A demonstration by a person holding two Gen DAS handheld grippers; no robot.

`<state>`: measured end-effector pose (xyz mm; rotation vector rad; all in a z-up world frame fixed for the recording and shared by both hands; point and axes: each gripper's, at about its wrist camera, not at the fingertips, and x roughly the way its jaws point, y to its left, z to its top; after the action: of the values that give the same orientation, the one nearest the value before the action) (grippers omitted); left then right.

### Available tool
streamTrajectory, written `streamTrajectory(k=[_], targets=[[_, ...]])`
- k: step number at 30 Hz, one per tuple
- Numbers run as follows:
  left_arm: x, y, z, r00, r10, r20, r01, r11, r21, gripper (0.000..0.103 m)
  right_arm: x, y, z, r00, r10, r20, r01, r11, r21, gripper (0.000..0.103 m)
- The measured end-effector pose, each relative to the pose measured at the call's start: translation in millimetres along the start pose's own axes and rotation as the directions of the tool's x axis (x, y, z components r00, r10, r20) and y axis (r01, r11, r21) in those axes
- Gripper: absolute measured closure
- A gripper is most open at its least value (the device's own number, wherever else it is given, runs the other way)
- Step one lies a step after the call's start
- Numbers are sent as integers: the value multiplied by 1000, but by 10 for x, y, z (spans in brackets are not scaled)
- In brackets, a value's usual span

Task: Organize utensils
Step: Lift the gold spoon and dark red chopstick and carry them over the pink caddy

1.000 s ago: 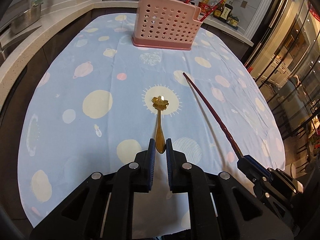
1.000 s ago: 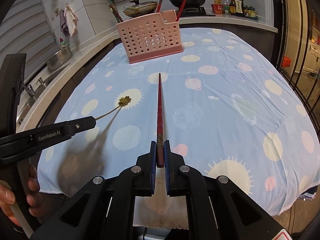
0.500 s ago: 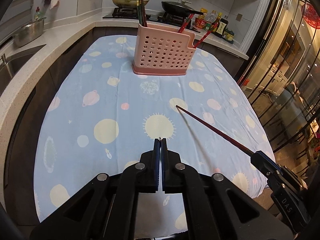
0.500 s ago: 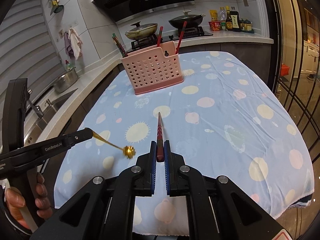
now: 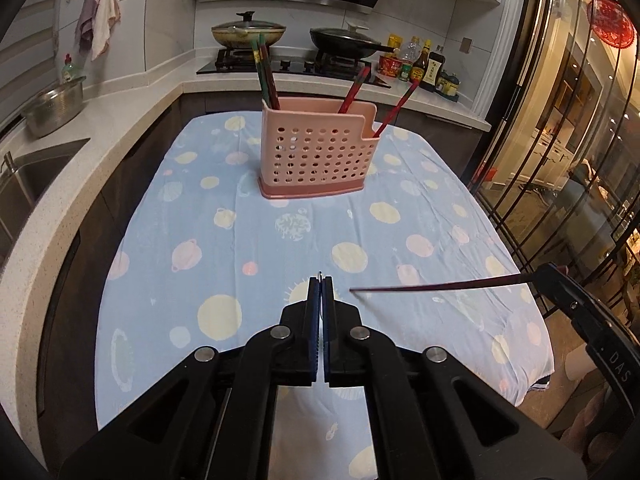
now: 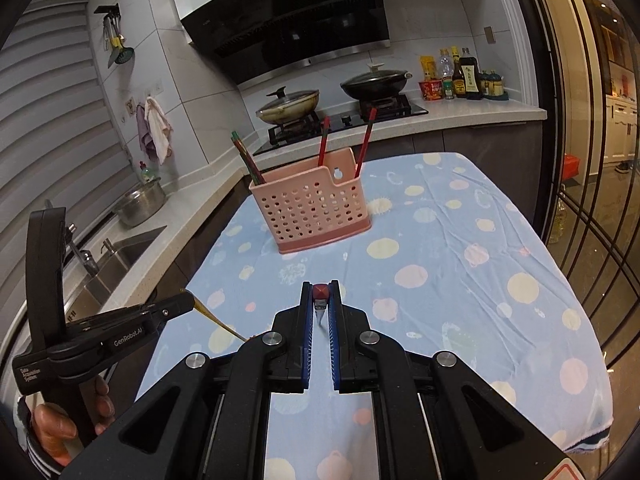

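A pink perforated utensil holder (image 5: 318, 154) stands on the far part of the blue spotted tablecloth (image 5: 208, 240) and also shows in the right wrist view (image 6: 316, 210). Several red chopsticks (image 5: 354, 90) stand in it. My left gripper (image 5: 320, 282) is shut on a gold spoon, held high above the table; its handle (image 6: 214, 316) slopes down from the gripper in the right wrist view. My right gripper (image 6: 320, 300) is shut on a dark red chopstick (image 5: 440, 285), seen end-on (image 6: 320, 291) between the fingers.
A white counter with a sink (image 6: 116, 256) and a steel bowl (image 5: 54, 106) runs along the left. A stove with two pans (image 5: 248, 34) lies behind the holder. Sauce bottles (image 5: 424, 66) stand at back right. Glass doors (image 5: 568, 120) are on the right.
Both grippers have lifted their utensils off the tablecloth and risen well above it. The spoon and the chopstick now tilt downward from the grippers, and the holder looks farther below.
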<state>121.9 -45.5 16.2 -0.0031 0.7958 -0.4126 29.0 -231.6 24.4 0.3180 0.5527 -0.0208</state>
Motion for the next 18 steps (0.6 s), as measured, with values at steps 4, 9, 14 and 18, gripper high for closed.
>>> streamTrajectory(k=[4,9,14,18], targets=[[-64,-63,258,999,3,50,-5,999,34,102,-12,22,283,999,29,41,-29,1000,0,96],[-112,-136,618,994,5,110,-12,998,66,102,59,30,646,995,65,73,-66,998,7,96],[-81,-153,997,988,13,154,-25,997,76,102,140,44,1016,989,93,119,-94,996,8,96],[-27,-138,1277,982,17,186,-32,996,81,102,245,62,1297,980,115,163,-117,993,3,96]])
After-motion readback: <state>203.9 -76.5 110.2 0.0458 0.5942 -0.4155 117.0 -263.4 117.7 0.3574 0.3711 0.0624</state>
